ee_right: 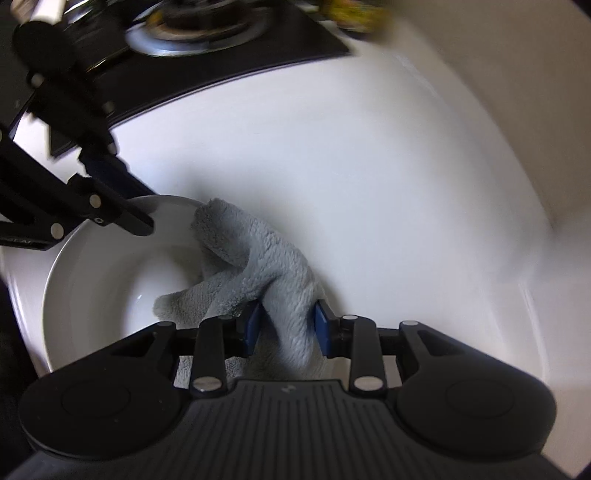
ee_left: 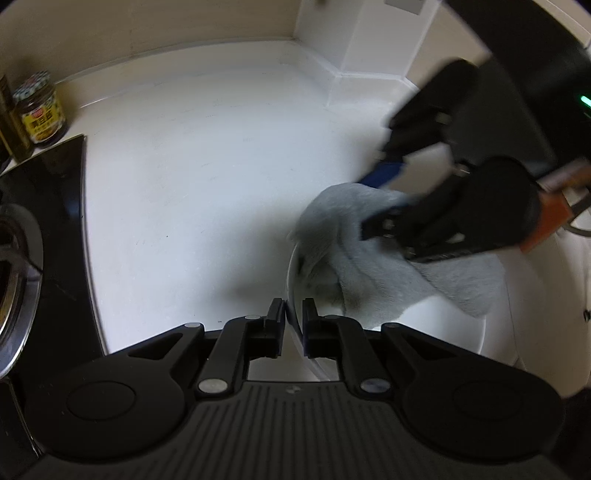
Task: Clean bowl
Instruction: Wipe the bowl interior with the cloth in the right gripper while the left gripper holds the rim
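Note:
A white bowl (ee_left: 443,332) (ee_right: 103,280) rests on the white counter. A grey fluffy cloth (ee_left: 332,221) (ee_right: 258,251) drapes over its far rim and down into it. My left gripper (ee_left: 292,317) (ee_right: 146,210) straddles the bowl's rim, which runs between its narrow jaws with a slim gap showing beside it. My right gripper (ee_right: 288,325) (ee_left: 365,205) points steeply down at the bowl's edge. Its blue pads (ee_right: 255,326) are closed on a thick bunch of the cloth. It is blurred in the left wrist view.
A black hob (ee_left: 55,206) (ee_right: 207,22) with a metal burner borders the counter (ee_left: 203,166) on one side. A labelled jar (ee_left: 40,110) and a dark bottle (ee_left: 7,118) stand behind it by the wall. A white pillar corner (ee_left: 354,37) juts out at the back.

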`<state>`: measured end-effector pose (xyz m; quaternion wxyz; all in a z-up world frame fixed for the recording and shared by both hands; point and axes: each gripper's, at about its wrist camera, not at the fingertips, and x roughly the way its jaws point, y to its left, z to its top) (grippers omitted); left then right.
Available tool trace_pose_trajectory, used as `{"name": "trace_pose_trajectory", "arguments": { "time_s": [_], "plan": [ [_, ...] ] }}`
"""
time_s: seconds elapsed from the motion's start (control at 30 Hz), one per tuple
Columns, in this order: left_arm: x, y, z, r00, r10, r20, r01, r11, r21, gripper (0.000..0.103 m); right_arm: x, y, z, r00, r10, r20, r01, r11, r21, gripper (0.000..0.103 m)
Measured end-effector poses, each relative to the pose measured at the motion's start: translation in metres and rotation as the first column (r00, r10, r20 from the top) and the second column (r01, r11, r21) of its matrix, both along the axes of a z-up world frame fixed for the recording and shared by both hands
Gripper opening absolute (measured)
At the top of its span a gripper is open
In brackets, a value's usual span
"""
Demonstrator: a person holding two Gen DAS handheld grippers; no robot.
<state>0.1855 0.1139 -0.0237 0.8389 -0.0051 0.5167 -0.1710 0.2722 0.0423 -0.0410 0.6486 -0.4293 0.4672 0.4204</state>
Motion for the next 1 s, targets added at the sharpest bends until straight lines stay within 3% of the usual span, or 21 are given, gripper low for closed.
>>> {"name": "trace_pose_trajectory", "arguments": {
  "time_s": [0.1,0.2,0.3,0.4,0.47,0.57,0.63,0.7,0.87,1.0],
  "plan": [
    [0.001,-0.001,-0.001,1.0,-0.005,0.003,0.005,1.0,0.006,0.009,0.013,0.001,-0.002,0.997,-0.005,-0.074,0.005,1.0,0.008,0.027],
    [0.002,0.001,-0.002,1.0,0.022,0.004,-0.022,1.0,-0.007,0.008,0.026,-0.014,-0.001,0.978,-0.151,-0.143,0.157,0.987,0.032,0.026],
    [0.003,0.002,-0.003,0.999,0.041,0.007,-0.041,0.999,-0.016,0.007,0.024,-0.032,0.0,0.947,-0.28,-0.157,0.29,0.956,0.044,0.026],
    [0.006,0.004,-0.004,0.998,0.058,0.01,-0.058,0.998,-0.021,0.005,0.013,-0.053,-0.002,0.879,-0.444,-0.174,0.458,0.888,0.044,0.026],
    [0.009,0.005,-0.005,0.998,0.066,0.013,-0.065,0.998,-0.019,0.004,0.003,-0.069,-0.004,0.795,-0.567,-0.215,0.588,0.808,0.042,0.026],
    [0.013,0.004,-0.004,0.999,0.036,0.015,-0.036,0.999,-0.009,0.003,-0.013,-0.09,-0.009,0.675,-0.665,-0.319,0.707,0.707,0.022,0.026],
    [0.018,0.003,-0.004,1.0,-0.004,0.009,0.004,1.0,-0.007,0.003,-0.02,-0.096,-0.014,0.656,-0.664,-0.358,0.712,0.702,0.004,0.025],
    [0.02,0.003,-0.004,0.999,-0.047,0.004,0.047,0.999,-0.006,0.003,-0.02,-0.1,-0.016,0.66,-0.652,-0.373,0.702,0.713,-0.005,0.026],
    [0.028,-0.004,-0.004,0.989,-0.148,0.008,0.148,0.989,0.019,0.004,-0.008,-0.074,-0.004,0.851,-0.472,-0.229,0.489,0.872,0.019,0.017],
    [0.03,-0.007,-0.003,0.982,-0.188,0.009,0.187,0.982,0.038,0.004,-0.001,-0.046,0.003,0.958,-0.236,-0.165,0.245,0.969,0.037,0.017]
  ]
}}
